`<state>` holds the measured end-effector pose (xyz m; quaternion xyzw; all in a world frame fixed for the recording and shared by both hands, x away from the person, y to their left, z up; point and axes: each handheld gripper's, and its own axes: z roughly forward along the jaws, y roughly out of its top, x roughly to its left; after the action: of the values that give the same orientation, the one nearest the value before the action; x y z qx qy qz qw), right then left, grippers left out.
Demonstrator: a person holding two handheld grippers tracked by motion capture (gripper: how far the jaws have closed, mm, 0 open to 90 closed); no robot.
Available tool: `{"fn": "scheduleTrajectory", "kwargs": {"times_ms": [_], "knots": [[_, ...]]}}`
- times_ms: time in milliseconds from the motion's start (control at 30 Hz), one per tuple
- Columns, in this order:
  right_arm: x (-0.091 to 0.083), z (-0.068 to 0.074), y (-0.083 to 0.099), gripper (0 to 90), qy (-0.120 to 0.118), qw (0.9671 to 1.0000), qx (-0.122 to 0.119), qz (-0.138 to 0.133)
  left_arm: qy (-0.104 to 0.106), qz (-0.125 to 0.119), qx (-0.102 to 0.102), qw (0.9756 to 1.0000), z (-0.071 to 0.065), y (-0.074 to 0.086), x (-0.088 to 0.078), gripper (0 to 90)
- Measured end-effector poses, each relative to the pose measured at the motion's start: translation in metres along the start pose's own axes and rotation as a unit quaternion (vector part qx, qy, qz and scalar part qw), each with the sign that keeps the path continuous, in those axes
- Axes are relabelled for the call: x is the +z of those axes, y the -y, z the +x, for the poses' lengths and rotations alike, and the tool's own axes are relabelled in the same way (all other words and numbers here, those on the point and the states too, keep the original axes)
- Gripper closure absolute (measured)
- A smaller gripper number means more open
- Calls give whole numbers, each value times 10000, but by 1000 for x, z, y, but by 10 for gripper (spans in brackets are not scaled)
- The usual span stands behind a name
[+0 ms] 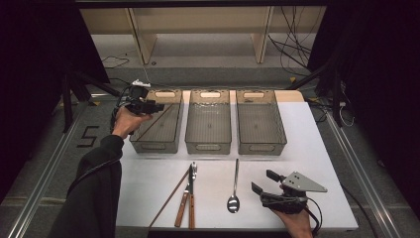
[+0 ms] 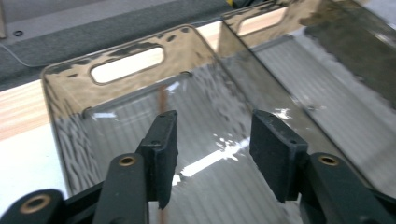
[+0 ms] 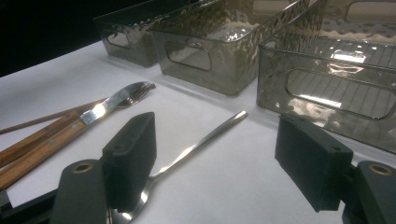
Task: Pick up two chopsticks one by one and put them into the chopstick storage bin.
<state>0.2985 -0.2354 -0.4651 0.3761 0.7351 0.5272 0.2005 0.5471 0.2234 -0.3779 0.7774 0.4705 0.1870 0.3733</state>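
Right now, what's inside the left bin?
One chopstick lies slantwise inside the left bin; the left gripper, open, hovers above and covers the bin's far left corner.

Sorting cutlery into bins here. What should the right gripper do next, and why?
Probably ease the right gripper left and down over the spoon: it is open, the spoon lies loose just beside it, and the right bin beyond looks empty.

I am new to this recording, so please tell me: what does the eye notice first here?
Three smoky transparent bins stand side by side at the table's far half. In front lie a spoon, a wooden-handled knife and fork and one chopstick. The left gripper hovers open above the leftmost bin.
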Motion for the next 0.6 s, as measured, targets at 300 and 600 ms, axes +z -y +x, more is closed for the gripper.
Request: {"fn": "scheduleTrajectory", "kwargs": {"times_ms": [300,600], "knots": [[-1,0,0,299,18,10000,1,-14,148,58,-76,9998,-23,6,-27,368],[-1,0,-1,298,25,10000,-5,-21,347,29,-263,9990,-51,35,-59,276]]}}
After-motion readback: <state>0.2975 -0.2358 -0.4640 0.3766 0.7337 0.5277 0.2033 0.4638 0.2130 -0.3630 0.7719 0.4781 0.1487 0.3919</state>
